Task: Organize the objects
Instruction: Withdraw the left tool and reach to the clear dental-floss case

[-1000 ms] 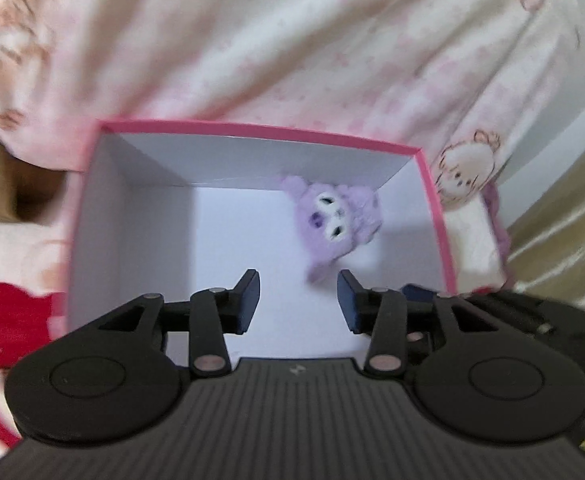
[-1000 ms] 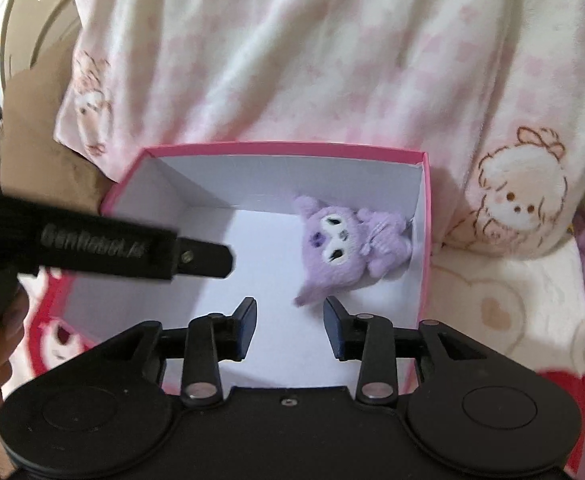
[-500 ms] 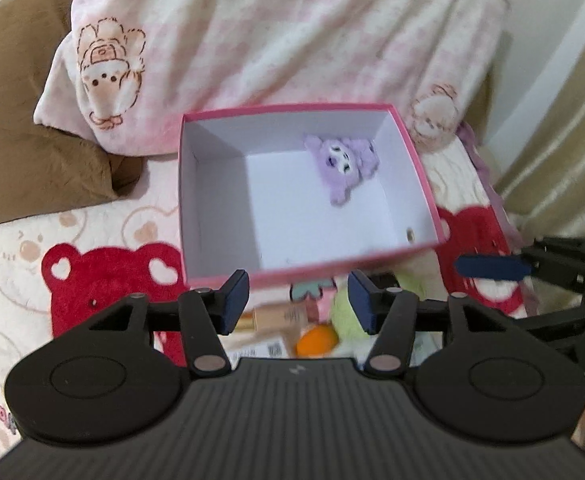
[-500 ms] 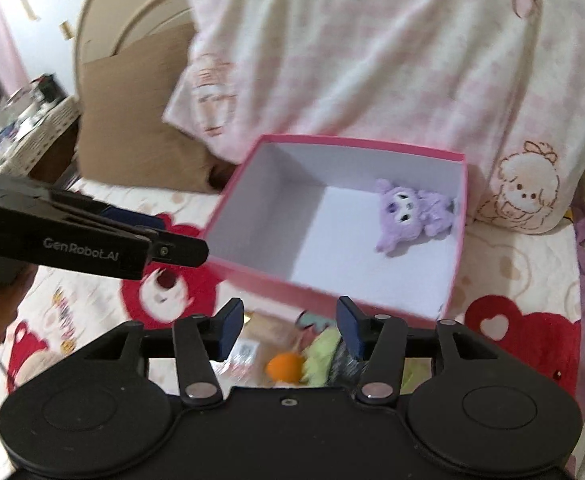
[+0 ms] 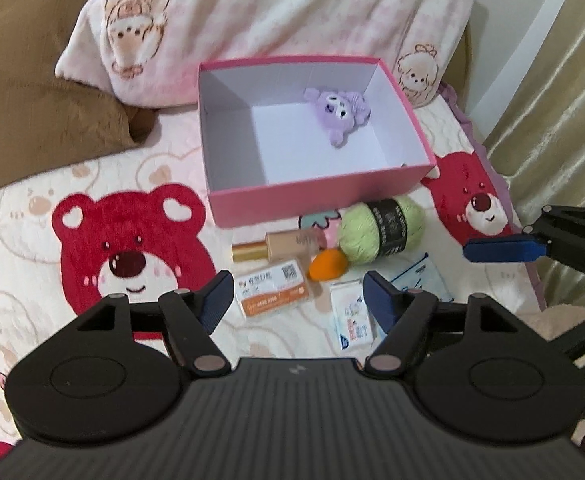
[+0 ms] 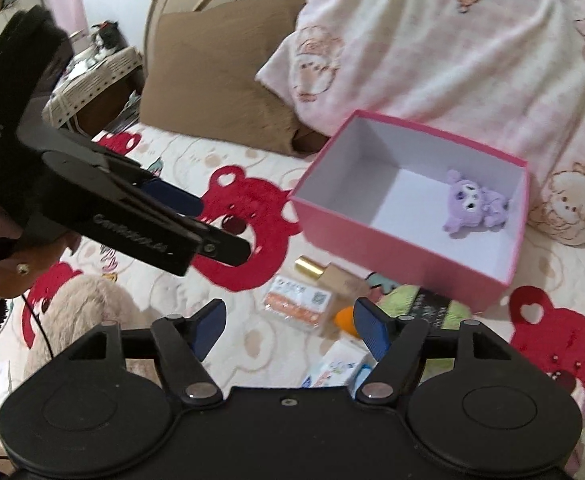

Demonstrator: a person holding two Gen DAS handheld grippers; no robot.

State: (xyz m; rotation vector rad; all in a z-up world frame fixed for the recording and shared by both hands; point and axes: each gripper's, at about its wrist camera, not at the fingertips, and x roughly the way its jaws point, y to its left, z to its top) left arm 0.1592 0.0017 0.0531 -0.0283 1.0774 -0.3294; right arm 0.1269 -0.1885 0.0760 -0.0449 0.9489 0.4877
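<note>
Both the left gripper [image 5: 295, 294] and right gripper [image 6: 288, 324] are now drawn back from the pink box [image 5: 316, 200], jaws opening and empty, the purple plush toy [image 5: 342, 114] left inside, loose items [image 5: 328, 264] remaining outside unsorted.

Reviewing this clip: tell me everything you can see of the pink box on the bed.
The pink box is an open, lidless rectangular carton, apparently cardboard, pink outside and on the rim, plain white inside. It sits upright on the bear-print bedspread, its far side against the pink-and-white blanket. Inside, only a small purple plush toy lies near the far right corner. Green yarn and a gold-capped bottle lie just before its near wall; whether they touch is unclear. No gripper touches it.
</note>
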